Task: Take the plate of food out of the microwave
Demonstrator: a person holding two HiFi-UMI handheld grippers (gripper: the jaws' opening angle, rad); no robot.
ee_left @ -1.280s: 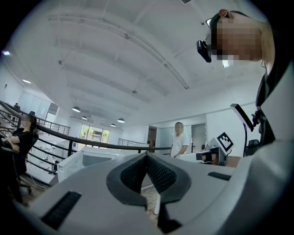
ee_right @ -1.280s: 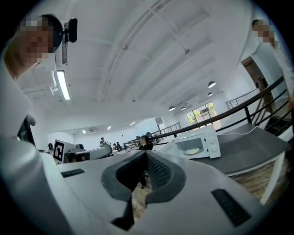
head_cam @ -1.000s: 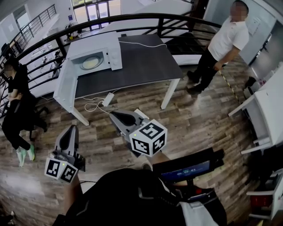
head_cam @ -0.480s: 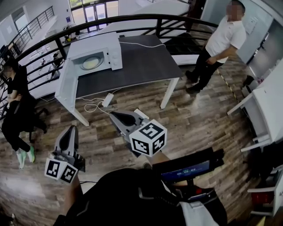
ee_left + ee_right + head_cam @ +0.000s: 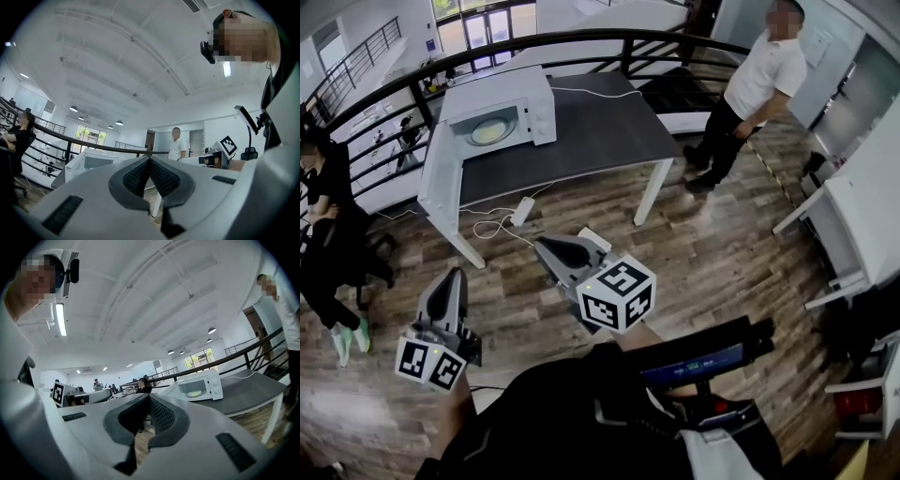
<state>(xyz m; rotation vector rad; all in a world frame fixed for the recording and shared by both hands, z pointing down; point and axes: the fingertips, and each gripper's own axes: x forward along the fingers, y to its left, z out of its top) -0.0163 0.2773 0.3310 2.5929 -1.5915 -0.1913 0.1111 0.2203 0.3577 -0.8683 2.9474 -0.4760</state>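
Wooden floor (image 5: 722,253) runs below a curved black railing (image 5: 581,39); on it stands a dark-topped table (image 5: 600,131) with white legs; a white microwave (image 5: 539,103) sits at the table's far left corner, with its door (image 5: 439,183) swung wide open to the left; the plate of food (image 5: 490,132) lies inside the microwave, pale food showing through the opening; a white cord (image 5: 591,92) trails from the microwave across the table top, and a power strip (image 5: 522,210) lies on the floor under the table; a person in a white shirt (image 5: 755,84) stands beyond the table's right end, and a person in black (image 5: 323,202) is at the left edge; the left gripper (image 5: 453,277) and the right gripper (image 5: 542,246) are held low in front of the wearer, side by side, both pointing toward the table and well apart from it; the left gripper's jaws are pressed together with nothing between them; the right gripper's jaws are likewise together and empty; the right gripper view shows microwave and plate past the jaws, to their right.
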